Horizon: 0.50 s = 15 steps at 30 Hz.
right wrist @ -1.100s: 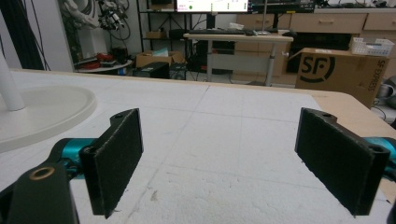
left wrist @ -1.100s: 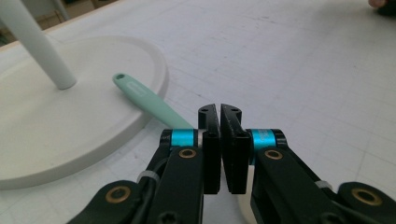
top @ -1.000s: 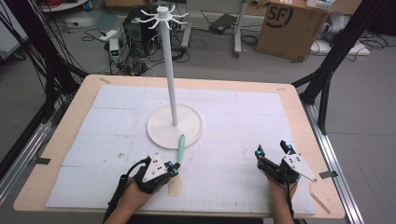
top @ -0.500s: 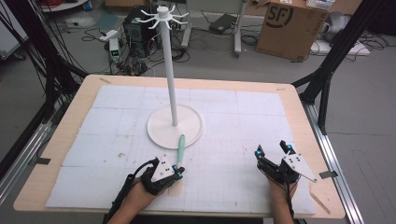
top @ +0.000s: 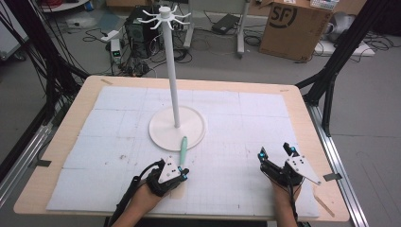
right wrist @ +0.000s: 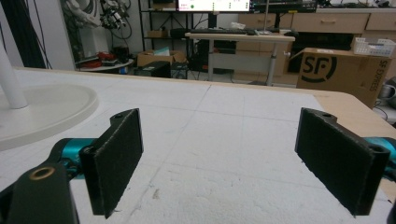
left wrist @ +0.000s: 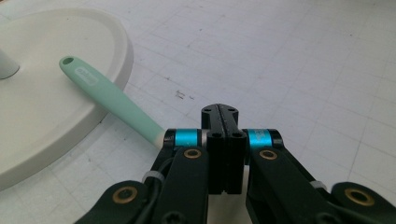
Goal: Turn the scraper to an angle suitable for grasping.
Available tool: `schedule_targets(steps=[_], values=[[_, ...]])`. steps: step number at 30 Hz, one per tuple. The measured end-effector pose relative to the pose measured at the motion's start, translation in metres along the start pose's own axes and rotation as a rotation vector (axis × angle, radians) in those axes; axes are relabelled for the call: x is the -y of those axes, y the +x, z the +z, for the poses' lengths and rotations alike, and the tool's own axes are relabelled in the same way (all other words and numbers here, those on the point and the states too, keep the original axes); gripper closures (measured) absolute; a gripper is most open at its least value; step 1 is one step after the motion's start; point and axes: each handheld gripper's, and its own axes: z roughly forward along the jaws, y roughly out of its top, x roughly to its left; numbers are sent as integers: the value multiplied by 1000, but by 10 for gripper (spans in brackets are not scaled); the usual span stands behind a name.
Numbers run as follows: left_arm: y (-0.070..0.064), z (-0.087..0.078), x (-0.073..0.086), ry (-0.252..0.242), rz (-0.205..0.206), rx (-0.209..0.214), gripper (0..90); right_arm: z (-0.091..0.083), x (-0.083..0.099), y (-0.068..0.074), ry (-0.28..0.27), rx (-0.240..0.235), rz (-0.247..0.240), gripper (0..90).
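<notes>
Down at the near edge of the worktop (top: pixel 61 156) we see the left hand-held gripper (top: pixel 181 173), its two black jaws pressed flat together in the left gripper view, clenched with nothing visible between them. Just beside its left jaw lies a mint-green handle (left wrist: pixel 112 100); the handle's near end disappears behind the jaw's blue band, so we cannot tell whether the two touch. From there the handle runs away and to the left in that view, and its far end, with a small hanging hole, rests on the rim of the white round base (left wrist: pixel 42 107). In the high view the same green handle (top: pixel 183 149) slants from the left hand-held gripper up toward the base (top: pixel 163 130), overlapping its near edge.

From the middle of that base a white pole (top: pixel 171 71) rises upright and ends in a crown of short hooks (top: pixel 165 14). We see nothing hanging on them.

Over on the right, the right hand-held gripper (top: pixel 275 153) sits well apart from the base and the handle, near the front right corner of the white gridded mat (top: pixel 265 113). Its jaws stand wide apart in the right gripper view, released, with bare mat between them. Beyond the worktop's far edge a cardboard box (right wrist: pixel 343 70) stands on the floor.
</notes>
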Motion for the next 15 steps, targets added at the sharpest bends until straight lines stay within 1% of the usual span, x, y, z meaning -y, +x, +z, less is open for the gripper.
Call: schedule_targets(steps=[5, 8, 15], values=[[0, 1, 0, 6, -6, -1, 900, 0, 0, 0, 1, 0, -3, 145], [1, 2, 0, 22, -12, -1, 900, 0, 0, 0, 2, -1, -2, 145], [2, 0, 1, 36, -7, -7, 900, 0, 0, 0, -1, 1, 1, 145]])
